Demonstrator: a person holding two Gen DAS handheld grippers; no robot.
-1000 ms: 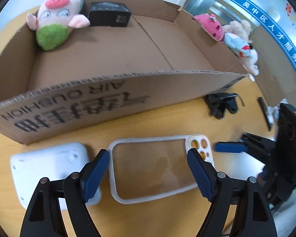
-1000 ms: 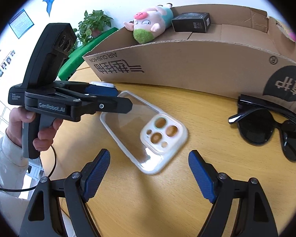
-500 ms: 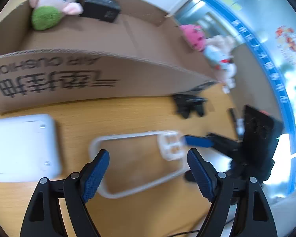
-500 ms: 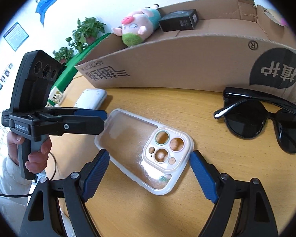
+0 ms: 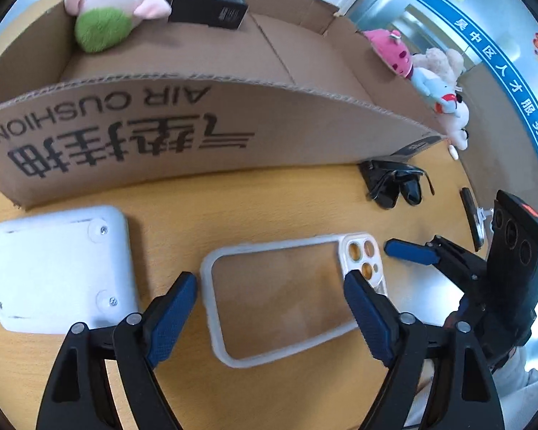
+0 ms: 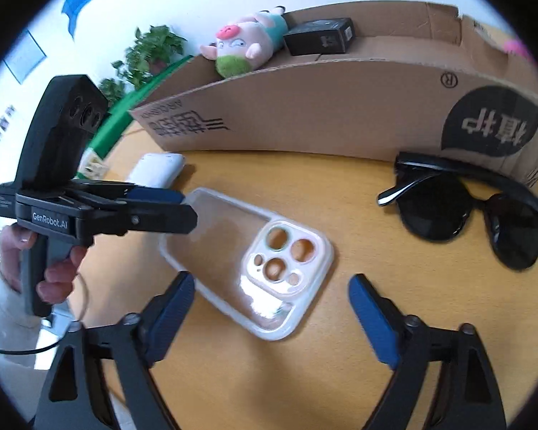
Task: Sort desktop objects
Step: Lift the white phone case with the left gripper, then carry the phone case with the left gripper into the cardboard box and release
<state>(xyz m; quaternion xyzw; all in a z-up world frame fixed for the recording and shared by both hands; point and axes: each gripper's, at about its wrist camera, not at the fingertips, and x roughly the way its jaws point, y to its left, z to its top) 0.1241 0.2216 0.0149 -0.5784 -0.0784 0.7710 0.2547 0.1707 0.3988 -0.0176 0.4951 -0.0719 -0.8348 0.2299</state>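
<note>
A clear phone case (image 5: 287,294) with a white rim lies flat on the wooden table; it also shows in the right wrist view (image 6: 247,261). My left gripper (image 5: 272,308) is open, its blue pads on either side of the case's long edges, just above it. My right gripper (image 6: 269,304) is open and empty, hovering at the case's camera-hole end. Black sunglasses (image 6: 484,211) lie by the cardboard box (image 5: 233,125). A white flat device (image 5: 61,268) lies left of the case.
The box holds a pig plush (image 5: 114,3) and a black carton (image 5: 208,5). More plush toys (image 5: 430,75) lean at the box's right end. A dark slim object (image 5: 471,215) lies at the table's right edge. Potted plants (image 6: 150,53) stand behind.
My left gripper swung left and came back, now a little closer over the case. My right gripper moved nearer to the case's camera end. Nothing was gripped.
</note>
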